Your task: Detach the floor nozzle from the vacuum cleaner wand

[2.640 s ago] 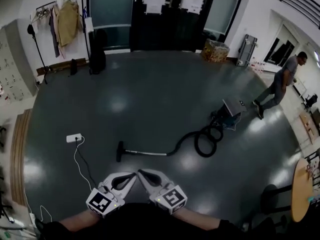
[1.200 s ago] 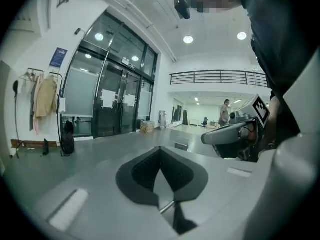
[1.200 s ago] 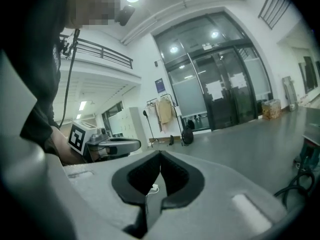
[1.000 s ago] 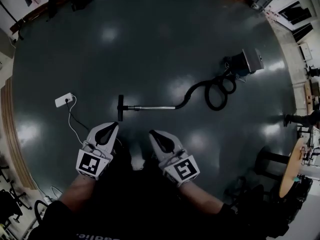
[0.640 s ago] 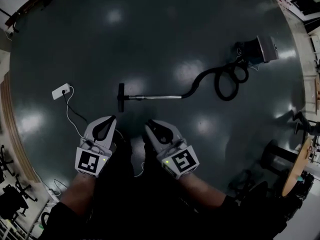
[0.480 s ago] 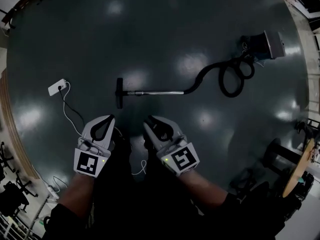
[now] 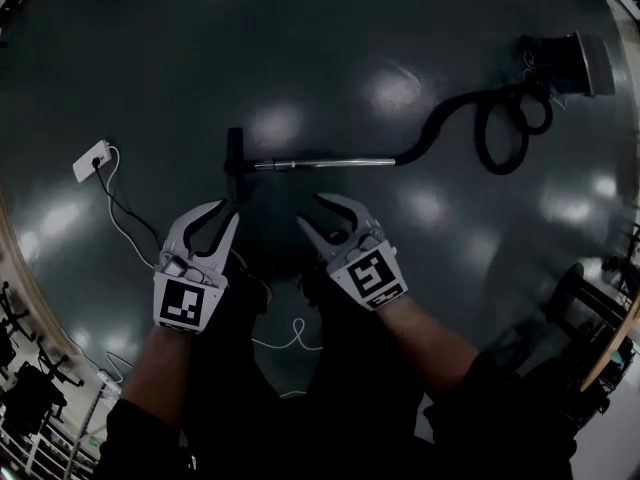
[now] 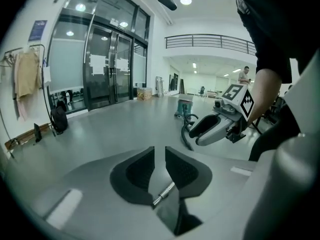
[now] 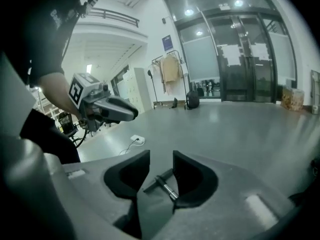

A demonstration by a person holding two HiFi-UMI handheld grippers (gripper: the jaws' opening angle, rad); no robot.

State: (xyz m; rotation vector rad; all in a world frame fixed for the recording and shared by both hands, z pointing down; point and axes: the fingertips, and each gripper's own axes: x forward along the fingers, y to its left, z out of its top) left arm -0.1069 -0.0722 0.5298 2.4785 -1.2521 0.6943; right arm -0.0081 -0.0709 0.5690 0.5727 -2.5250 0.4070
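Two grippers, left [image 7: 228, 211] and right [image 7: 308, 208], hover side by side, their jaws just opened with nothing between them. One nozzle [image 7: 235, 153] lies on the floor [image 7: 300, 58] just beyond, joined to one wand [image 7: 330, 164]; one hose [image 7: 500, 128] curls far right.

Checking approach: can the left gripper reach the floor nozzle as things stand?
Probably yes: the left gripper, jaws just opened further with nothing between them, hovers short of the floor nozzle; only bare floor intervenes.

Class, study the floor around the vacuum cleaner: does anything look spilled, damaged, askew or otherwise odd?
Nothing stands out. The wand lies flat on the floor, floor nozzle still attached; the hose loops back to the canister; a white power strip with trailing cable lies further left. No spill or damage shows.
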